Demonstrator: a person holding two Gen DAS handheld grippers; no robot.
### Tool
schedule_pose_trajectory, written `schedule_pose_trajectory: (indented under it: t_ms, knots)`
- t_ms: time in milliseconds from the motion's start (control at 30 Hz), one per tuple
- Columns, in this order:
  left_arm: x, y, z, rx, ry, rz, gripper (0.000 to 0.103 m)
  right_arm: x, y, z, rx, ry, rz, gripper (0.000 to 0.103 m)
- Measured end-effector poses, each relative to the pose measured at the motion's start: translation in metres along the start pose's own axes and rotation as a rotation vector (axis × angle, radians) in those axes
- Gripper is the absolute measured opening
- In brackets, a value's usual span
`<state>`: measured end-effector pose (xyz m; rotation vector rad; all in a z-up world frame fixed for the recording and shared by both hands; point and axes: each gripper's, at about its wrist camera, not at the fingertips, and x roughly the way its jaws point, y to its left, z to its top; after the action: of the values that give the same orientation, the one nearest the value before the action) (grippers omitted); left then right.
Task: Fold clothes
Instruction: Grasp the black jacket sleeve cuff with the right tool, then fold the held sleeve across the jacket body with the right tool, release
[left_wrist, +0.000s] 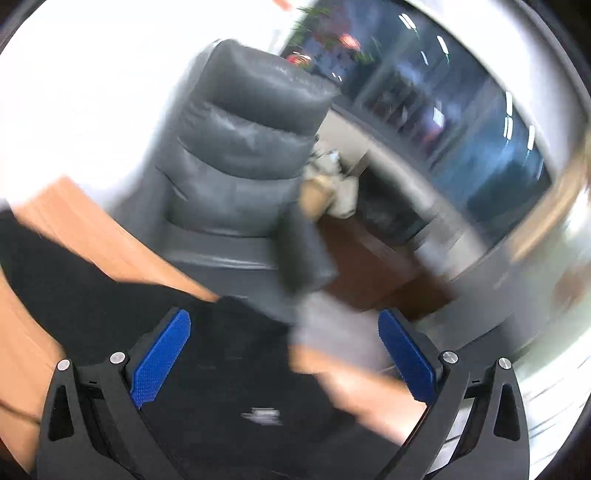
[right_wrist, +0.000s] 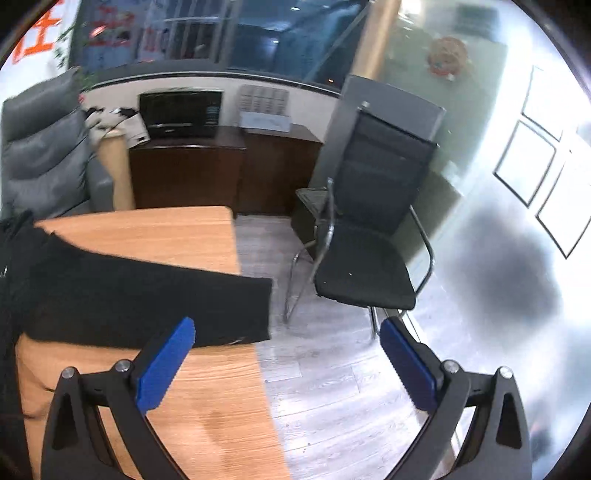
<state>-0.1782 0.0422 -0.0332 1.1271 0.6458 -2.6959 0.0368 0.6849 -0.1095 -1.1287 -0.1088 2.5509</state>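
Observation:
A black garment (left_wrist: 229, 369) lies spread on the wooden table (left_wrist: 85, 229), blurred by motion in the left wrist view. My left gripper (left_wrist: 284, 354) is open and hovers just above the garment, nothing between its blue pads (left_wrist: 160, 356). In the right wrist view the same black garment (right_wrist: 140, 295) lies across the table (right_wrist: 192, 398), one end reaching the table's right edge. My right gripper (right_wrist: 288, 362) is open and empty above the table's right edge, just in front of the garment.
A grey padded armchair (left_wrist: 240, 155) stands beyond the table; it also shows at far left in the right wrist view (right_wrist: 40, 158). A black office chair (right_wrist: 369, 236) stands on the grey floor to the right. A dark wooden cabinet (right_wrist: 207, 173) with a monitor (right_wrist: 181, 112) is behind.

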Motion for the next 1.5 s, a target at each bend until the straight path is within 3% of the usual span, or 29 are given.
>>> schedule_pose_trajectory:
  t_ms: [67,100,200,300,400,500,633,733,967,1067,1167,1333,1500]
  knots:
    - [0.021,-0.012,-0.026,0.141,0.015,0.089,0.103,0.011,-0.005,0.001,0.006,0.017,0.031,0.102]
    - [0.036,-0.021,-0.042,0.206,0.041,0.097,0.103,0.02,-0.005,0.0,0.007,0.032,0.063,0.102]
    - [0.09,-0.051,-0.099,0.377,0.156,0.045,0.103,0.05,-0.002,0.0,0.02,0.078,0.174,0.102]
    - [0.146,-0.093,-0.169,0.521,0.318,-0.072,0.103,0.081,0.005,0.002,0.024,0.098,0.245,0.102]
    - [0.183,-0.13,-0.215,0.613,0.402,-0.145,0.103,0.116,0.004,0.005,0.039,0.132,0.287,0.101]
    - [0.213,-0.155,-0.239,0.664,0.426,-0.197,0.103,0.149,-0.005,0.004,0.068,0.175,0.332,0.099]
    - [0.239,-0.164,-0.258,0.714,0.448,-0.165,0.103,0.191,-0.025,0.0,0.12,0.242,0.394,0.098]
    - [0.241,-0.164,-0.266,0.755,0.416,-0.161,0.103,0.216,-0.038,-0.006,0.174,0.292,0.465,0.09]
    - [0.236,-0.159,-0.272,0.775,0.342,-0.173,0.103,0.245,-0.041,-0.022,0.262,0.403,0.629,0.037]
    - [0.234,-0.157,-0.272,0.77,0.317,-0.177,0.103,0.238,-0.041,-0.023,0.258,0.382,0.658,0.017]
    - [0.233,-0.156,-0.27,0.766,0.309,-0.177,0.103,0.225,-0.041,-0.019,0.248,0.344,0.667,0.007]
    - [0.234,-0.157,-0.267,0.763,0.325,-0.173,0.103,0.167,-0.039,0.013,0.214,0.187,0.707,0.005]
    - [0.221,-0.136,-0.262,0.741,0.301,-0.156,0.103,0.075,-0.002,0.062,0.092,0.035,0.725,0.005]
